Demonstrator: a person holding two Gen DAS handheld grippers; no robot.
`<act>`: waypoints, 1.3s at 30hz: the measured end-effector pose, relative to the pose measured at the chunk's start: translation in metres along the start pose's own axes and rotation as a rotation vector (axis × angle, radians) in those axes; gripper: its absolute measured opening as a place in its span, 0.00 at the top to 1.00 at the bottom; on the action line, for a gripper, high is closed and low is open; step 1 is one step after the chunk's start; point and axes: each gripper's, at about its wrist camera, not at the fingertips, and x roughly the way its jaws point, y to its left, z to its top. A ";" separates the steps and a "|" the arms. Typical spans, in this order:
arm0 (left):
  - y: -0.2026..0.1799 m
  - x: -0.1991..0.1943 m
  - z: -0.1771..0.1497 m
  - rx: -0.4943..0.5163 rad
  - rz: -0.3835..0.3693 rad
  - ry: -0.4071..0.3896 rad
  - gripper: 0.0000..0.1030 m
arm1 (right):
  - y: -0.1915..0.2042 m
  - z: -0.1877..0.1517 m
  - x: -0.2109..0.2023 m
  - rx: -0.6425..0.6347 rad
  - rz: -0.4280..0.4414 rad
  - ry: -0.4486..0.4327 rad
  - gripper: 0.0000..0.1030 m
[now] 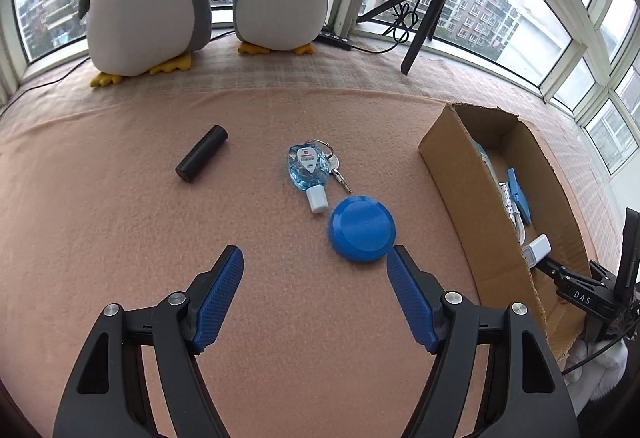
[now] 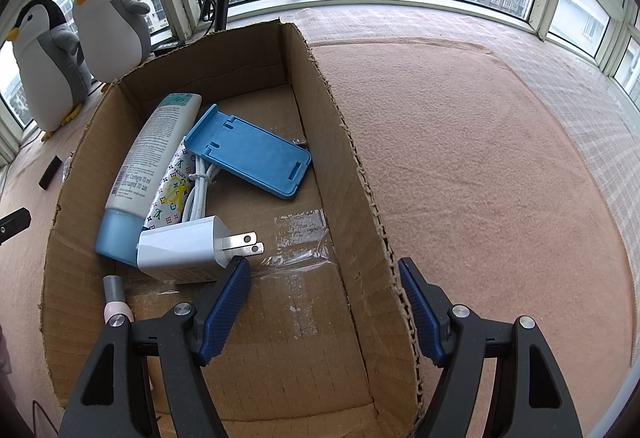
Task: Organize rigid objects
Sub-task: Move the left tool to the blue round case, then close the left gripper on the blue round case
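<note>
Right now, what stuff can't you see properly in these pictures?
- Keys: left view, mostly hidden behind the sanitizer bottle.
- Pink tube: right view, its lower end is covered by the right gripper.
- Box contents: left view, mostly hidden by the near wall.
- Tube print: right view, too small to read.
- Black cylinder: unmarked, so I can't tell what it is.

Box (image 2: 344, 125) right half bare, left crowded w/ charger (image 2: 180, 250), tube (image 2: 152, 149); box wall under right gripper (image 2: 324, 278). Blanket (image 1: 120, 238) open ahead of left gripper (image 1: 314, 262); blue disc (image 1: 362, 229) near right tip.
</note>
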 end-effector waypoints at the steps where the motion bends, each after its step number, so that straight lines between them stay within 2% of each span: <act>1: 0.002 0.001 -0.002 -0.004 -0.002 0.001 0.28 | 0.000 0.000 0.000 0.000 0.000 0.000 0.31; 8: -0.010 0.016 -0.010 0.029 -0.061 0.031 0.28 | -0.001 0.000 0.000 0.000 0.001 0.000 0.31; 12: -0.020 0.029 -0.008 0.035 -0.070 0.043 0.28 | -0.001 0.000 0.000 0.000 0.001 0.000 0.31; 17: -0.030 0.041 -0.003 0.055 -0.050 0.051 0.29 | -0.001 0.000 0.000 0.001 0.001 0.000 0.31; 21: -0.040 0.046 0.001 0.088 -0.001 0.040 0.31 | -0.001 0.000 0.001 0.001 0.001 0.000 0.31; 30: -0.052 0.056 0.005 0.129 0.077 0.048 0.52 | -0.001 0.000 0.001 0.002 0.001 0.000 0.31; 39: -0.051 0.053 0.001 0.122 0.067 0.048 0.52 | 0.000 0.000 0.001 0.003 0.001 0.000 0.31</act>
